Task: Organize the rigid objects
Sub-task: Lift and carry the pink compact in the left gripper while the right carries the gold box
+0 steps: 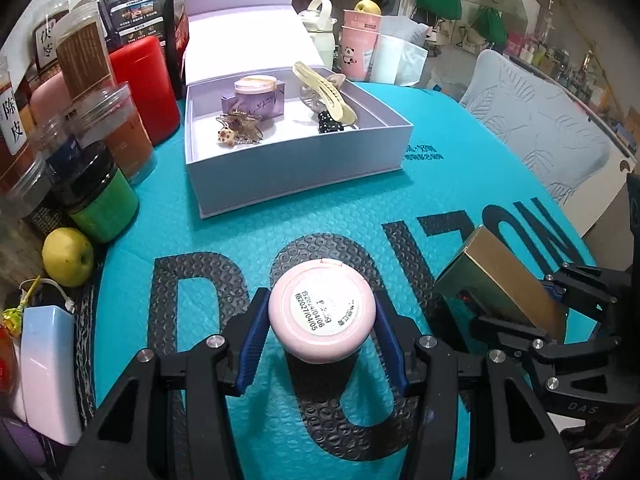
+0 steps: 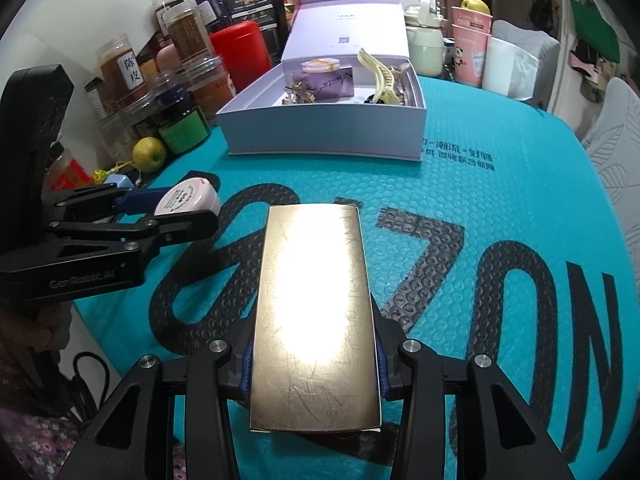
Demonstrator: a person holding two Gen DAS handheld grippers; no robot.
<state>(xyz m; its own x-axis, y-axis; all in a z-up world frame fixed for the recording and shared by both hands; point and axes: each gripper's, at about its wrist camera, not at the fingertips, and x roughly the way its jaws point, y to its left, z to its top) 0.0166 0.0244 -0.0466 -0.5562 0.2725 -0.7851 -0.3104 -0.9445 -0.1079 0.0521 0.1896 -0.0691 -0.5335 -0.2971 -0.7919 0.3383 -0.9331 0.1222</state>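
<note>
Where jars [image 1: 100,120] crowd, teal bubble mat [image 1: 400,200] spreads.

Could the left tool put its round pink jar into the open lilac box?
Probably yes. The left tool grips the round pink jar, the teal mat between lies bare, and the open lilac box shows free floor at its front.

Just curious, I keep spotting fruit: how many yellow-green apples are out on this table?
2: one apple at the left edge beside the green-labelled jar, another apple sitting in the pink cups behind the box. Others may be hidden.
</note>
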